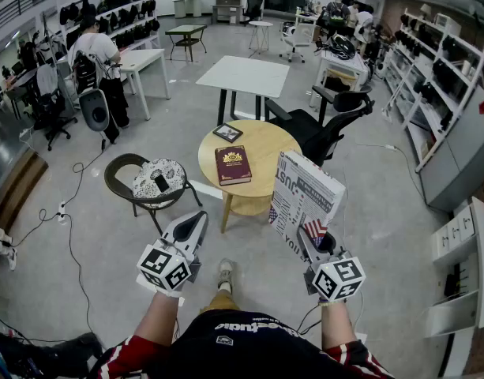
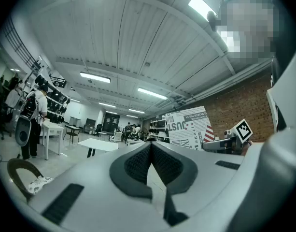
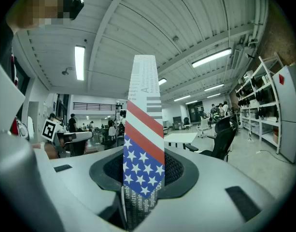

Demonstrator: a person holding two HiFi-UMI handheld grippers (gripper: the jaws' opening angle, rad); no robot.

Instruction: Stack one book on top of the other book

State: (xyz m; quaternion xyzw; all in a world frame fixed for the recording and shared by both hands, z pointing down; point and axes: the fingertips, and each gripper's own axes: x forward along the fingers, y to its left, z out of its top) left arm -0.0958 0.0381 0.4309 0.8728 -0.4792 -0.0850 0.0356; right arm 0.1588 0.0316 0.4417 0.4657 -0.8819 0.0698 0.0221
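Your right gripper (image 1: 314,243) is clenched on the printed book (image 1: 305,200). In the right gripper view the flag-patterned spine (image 3: 144,110) stands straight up between the pads, pinched at its lower end. The book rises on edge from the jaws, its long side leaning up and away from you, with the newsprint cover facing left.

Your left gripper (image 1: 197,219) is closed on nothing. In the left gripper view its jaws meet with only the room beyond them.

The red book (image 1: 232,164) lies flat, cover up, on the round table (image 1: 265,144), ahead of your right gripper and off to its left. It sits past the held book's lower left corner and clear of it. Its long axis runs nearly straight away from you, tipped only a little. It looks nearer your empty left gripper, almost straight ahead of that one, but the load is on your right.

So the move, as I judge it, is forward and leftward, and you'll need to roll the printed book from upright to flat and line up its long side with the red one.

There is no real container here. The table also bears a small dark frame (image 1: 227,133) beyond the red book. A chair (image 1: 119,172) left of the table holds a patterned cushion (image 1: 147,178).
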